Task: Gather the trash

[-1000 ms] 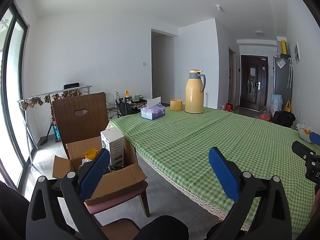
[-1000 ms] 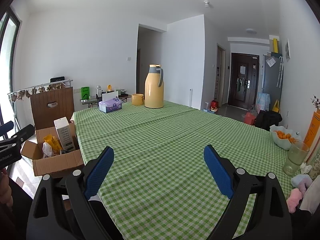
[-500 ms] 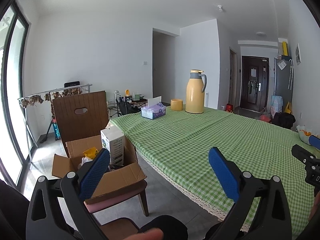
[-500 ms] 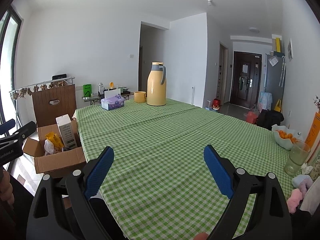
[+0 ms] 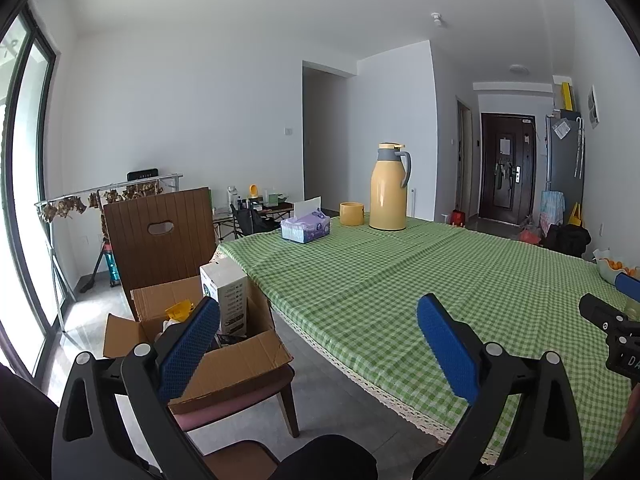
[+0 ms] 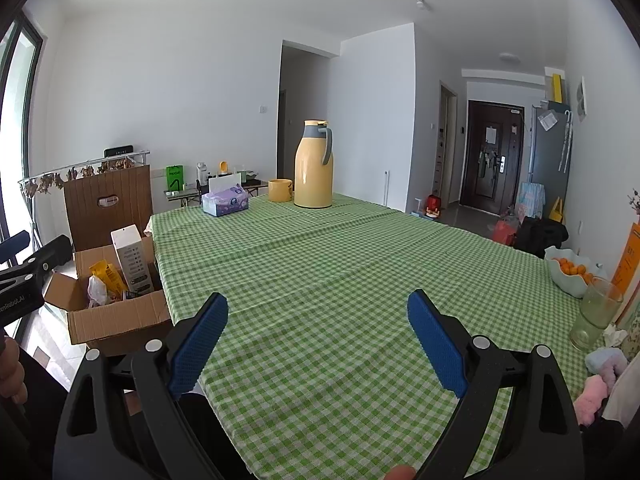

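Observation:
An open cardboard box point(image 5: 240, 364) point(image 6: 116, 320) rests on a chair seat at the table's left side. It holds a white carton point(image 5: 228, 300) point(image 6: 134, 264), a yellow wrapper point(image 6: 106, 276) and crumpled plastic point(image 6: 96, 290). My left gripper point(image 5: 316, 344) hangs open over the table's corner, its left pad in front of the box. Over the green checked tablecloth point(image 6: 340, 280) my right gripper point(image 6: 318, 340) is open and holds nothing. Each gripper's tip shows at the edge of the other's view.
A yellow thermos point(image 6: 314, 166), a yellow cup point(image 6: 280, 190) and a tissue box point(image 6: 225, 200) stand at the table's far end. At the right edge are a bowl of oranges point(image 6: 568, 276), a glass point(image 6: 596, 308) and soft pink-blue cloth point(image 6: 600, 376). The brown chair back point(image 5: 160, 236) rises behind the box.
Both views have risen and tilted slightly; the table objects sit a little lower in frame. Both grippers stay open and hold nothing.

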`<state>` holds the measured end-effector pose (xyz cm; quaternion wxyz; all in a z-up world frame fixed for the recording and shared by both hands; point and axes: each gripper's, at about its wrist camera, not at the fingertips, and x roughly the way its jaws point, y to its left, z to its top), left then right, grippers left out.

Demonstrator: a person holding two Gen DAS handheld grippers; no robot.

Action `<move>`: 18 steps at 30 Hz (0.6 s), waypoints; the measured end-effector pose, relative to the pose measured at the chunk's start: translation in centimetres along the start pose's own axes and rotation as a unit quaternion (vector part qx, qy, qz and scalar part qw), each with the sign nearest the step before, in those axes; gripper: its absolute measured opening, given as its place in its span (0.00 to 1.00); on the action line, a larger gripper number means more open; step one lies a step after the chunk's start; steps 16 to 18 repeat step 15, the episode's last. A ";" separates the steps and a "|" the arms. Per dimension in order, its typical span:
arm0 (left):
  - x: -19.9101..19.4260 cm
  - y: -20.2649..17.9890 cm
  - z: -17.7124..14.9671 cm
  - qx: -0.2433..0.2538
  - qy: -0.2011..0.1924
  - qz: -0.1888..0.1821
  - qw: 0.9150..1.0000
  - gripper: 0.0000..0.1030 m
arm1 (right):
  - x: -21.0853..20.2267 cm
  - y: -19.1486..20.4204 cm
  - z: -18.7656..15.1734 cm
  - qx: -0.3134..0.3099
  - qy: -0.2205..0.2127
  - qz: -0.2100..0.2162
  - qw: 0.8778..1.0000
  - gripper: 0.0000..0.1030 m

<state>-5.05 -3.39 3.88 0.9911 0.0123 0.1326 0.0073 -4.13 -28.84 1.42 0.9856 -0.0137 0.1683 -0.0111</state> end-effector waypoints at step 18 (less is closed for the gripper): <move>2.3 -1.1 0.4 0.007 0.012 -0.011 1.000 0.93 | 2.1 -1.1 -0.1 0.019 0.011 -0.004 1.000 0.85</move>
